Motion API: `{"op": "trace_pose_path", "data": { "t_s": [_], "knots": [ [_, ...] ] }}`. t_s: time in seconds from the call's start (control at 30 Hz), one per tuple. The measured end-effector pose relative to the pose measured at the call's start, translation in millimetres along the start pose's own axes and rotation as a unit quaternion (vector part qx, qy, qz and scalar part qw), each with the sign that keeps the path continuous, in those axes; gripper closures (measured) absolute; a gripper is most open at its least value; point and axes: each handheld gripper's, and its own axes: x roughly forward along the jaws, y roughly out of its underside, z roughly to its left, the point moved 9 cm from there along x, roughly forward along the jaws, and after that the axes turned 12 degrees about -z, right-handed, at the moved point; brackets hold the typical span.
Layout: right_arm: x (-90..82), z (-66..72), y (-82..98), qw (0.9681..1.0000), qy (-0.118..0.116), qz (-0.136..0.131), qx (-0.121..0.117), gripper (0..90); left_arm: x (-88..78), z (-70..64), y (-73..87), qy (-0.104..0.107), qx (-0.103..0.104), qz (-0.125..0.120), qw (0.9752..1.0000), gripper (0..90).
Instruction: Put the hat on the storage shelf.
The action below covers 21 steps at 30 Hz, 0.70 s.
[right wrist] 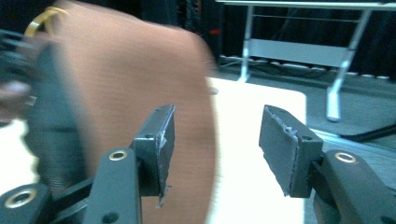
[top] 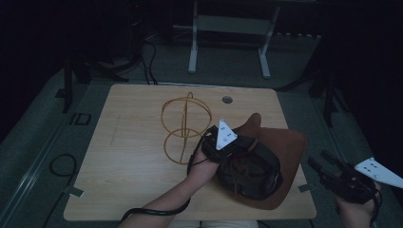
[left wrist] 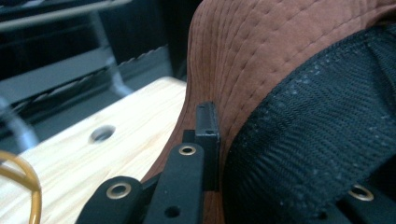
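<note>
A brown brimmed hat (top: 285, 147) lies crown-down on the wooden table (top: 133, 166), its black mesh lining (top: 249, 171) facing up. My left gripper (top: 237, 147) reaches into it from the left and is shut on the hat's edge where brim and lining meet (left wrist: 243, 140); one black fingertip (left wrist: 208, 123) shows against the brown cloth, the other is buried under the mesh. My right gripper (top: 321, 160) hovers past the table's right edge, apart from the hat, open. In the right gripper view its pads (right wrist: 163, 140) stand wide with nothing between them and the hat (right wrist: 130, 84) blurred beyond.
A golden wire frame of crossed hoops (top: 185, 126) stands on the table just left of the hat. A cable hole (top: 227, 99) sits near the far edge. A white metal stand (top: 228, 28) is on the floor behind, and a cable loop (top: 62, 166) lies at the left.
</note>
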Motion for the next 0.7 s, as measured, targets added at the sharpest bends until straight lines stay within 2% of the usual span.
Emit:
{"op": "trace_pose_path", "data": {
  "t_s": [0.03,0.07,0.1,0.13,0.23,0.27,0.3,0.4,0.43,0.5,0.57,0.6,0.67,0.7],
  "knots": [
    [-0.2,-4.5,1.4,1.0000,0.003,0.003,-0.003,45.5,-3.9,1.2,-2.3,0.003,0.006,-0.006,1.0000,87.2],
    [0.7,-8.0,3.2,1.0000,0.003,0.006,-0.002,46.3,-7.4,1.5,-5.2,0.016,0.007,-0.018,0.9997,87.1],
    [0.7,-8.0,3.2,1.0000,0.003,0.006,-0.002,46.3,-7.4,1.5,-5.2,0.016,0.007,-0.018,0.9997,87.1],
    [4.4,-16.1,8.0,0.9999,0.003,0.017,0.002,50.7,-14.3,3.8,-9.0,0.029,0.006,-0.027,0.9992,87.2],
    [9.5,-20.8,11.8,0.9997,-0.001,0.024,0.009,49.3,-20.8,7.0,-11.8,0.034,0.009,-0.030,0.9989,87.2],
    [11.3,-21.3,13.0,0.9996,-0.008,0.026,0.011,49.3,-20.8,7.0,-11.8,0.034,0.009,-0.030,0.9989,87.2],
    [17.1,-19.3,17.0,0.9985,-0.031,0.037,0.026,45.5,-30.1,8.9,-16.5,0.050,0.012,-0.038,0.9980,87.1],
    [27.4,-13.5,22.2,0.9967,-0.054,0.051,0.032,45.7,-37.3,4.9,-22.5,0.082,0.022,-0.062,0.9945,87.1],
    [30.9,-9.7,22.8,0.9959,-0.063,0.053,0.037,44.6,-39.7,2.1,-25.1,0.103,0.023,-0.075,0.9916,87.1],
    [37.4,0.9,22.4,0.9946,-0.083,0.053,0.032,41.6,-43.1,-0.1,-28.3,0.119,0.029,-0.089,0.9884,87.1],
    [42.5,15.3,20.4,0.9920,-0.112,0.049,0.034,39.8,-47.5,-4.4,-32.5,0.158,0.018,-0.117,0.9803,87.1],
    [44.5,24.1,19.3,0.9894,-0.133,0.047,0.036,38.5,-48.7,-5.2,-33.3,0.164,0.022,-0.124,0.9783,87.0],
    [47.9,42.1,17.3,0.9847,-0.167,0.040,0.029,36.7,-51.5,-8.7,-35.6,0.188,0.015,-0.146,0.9710,87.0],
    [48.9,51.7,15.7,0.9811,-0.188,0.036,0.028,36.7,-51.7,-10.0,-35.8,0.192,0.017,-0.149,0.9700,87.0]
  ]
}}
